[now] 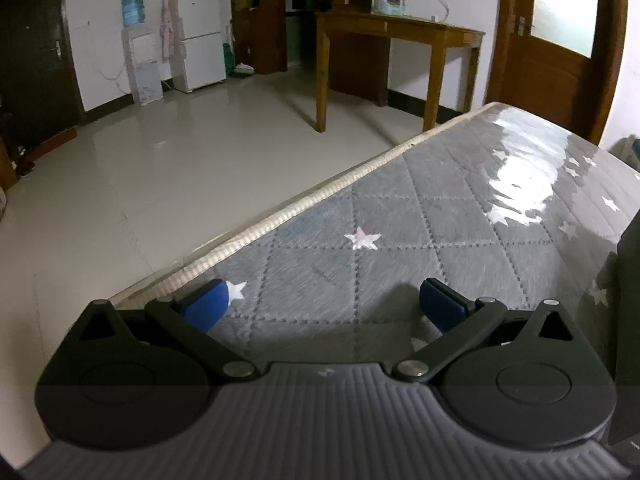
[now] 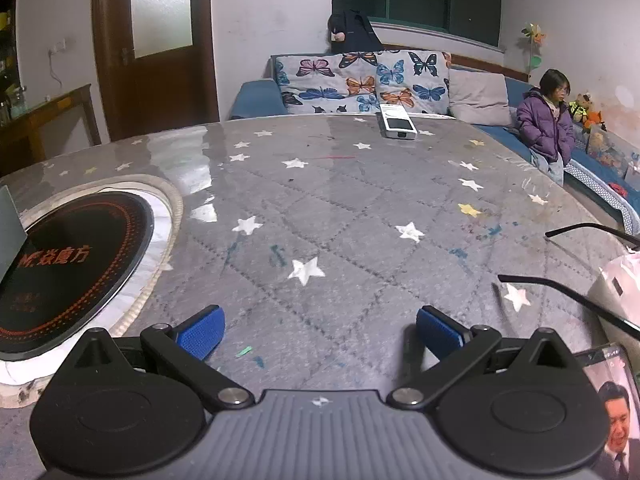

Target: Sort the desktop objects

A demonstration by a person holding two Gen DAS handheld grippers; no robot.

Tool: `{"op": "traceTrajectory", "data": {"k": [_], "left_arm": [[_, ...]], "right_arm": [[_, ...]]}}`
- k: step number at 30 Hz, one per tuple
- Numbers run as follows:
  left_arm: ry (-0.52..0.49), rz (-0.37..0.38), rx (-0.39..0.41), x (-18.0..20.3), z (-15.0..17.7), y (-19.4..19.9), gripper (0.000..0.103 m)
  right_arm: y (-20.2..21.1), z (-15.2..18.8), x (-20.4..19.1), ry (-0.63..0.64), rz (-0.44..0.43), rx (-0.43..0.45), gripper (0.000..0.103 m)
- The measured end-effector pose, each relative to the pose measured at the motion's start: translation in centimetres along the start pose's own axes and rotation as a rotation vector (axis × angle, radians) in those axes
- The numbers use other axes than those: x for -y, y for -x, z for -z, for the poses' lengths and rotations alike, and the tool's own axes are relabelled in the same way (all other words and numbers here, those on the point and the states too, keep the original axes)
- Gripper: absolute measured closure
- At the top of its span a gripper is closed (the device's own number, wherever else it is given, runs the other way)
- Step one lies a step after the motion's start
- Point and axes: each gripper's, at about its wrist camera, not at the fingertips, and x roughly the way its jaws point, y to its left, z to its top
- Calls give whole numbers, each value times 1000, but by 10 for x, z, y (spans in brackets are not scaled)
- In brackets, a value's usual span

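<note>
My left gripper is open over the grey star-patterned table cover, nothing between its blue pads. My right gripper is open too, low over the same cover, holding nothing. A white handheld device lies at the table's far edge. The black temple arms of a pair of glasses reach in from the right, beside a pale pink and white object. A phone with a lit screen lies at the near right corner.
A round black induction cooktop is set into the table at the left. A dark flat object stands at the right edge of the left wrist view. A person sits on the sofa beyond the table. A wooden desk stands across the floor.
</note>
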Motion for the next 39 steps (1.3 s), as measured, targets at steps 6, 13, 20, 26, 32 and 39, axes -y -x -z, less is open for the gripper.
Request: {"op": "traceTrajectory", "data": {"k": [6,13,20,26,32,39], "left_arm": [[3,-4,3,4,1,-2,0],[2,-4,5,5,1,-2,0],[5,-2,5,3,1,-2,0],[4,-2,5,3,1,-2,0],[5,-3,4,3,1,-1,0],[5,-3,4,4,1,-1,0]], "right_arm": [[-4,-4,6,-4,6,0,0],[-6,-4,7,-1,7,0,0],[-5,-4,6,0,6,0,0],[-5,-5,8,16,-12,-3,0],[-5,-6,11,39,-40,-3,0],[-4,-5,9,42,-46,-2,0]]}}
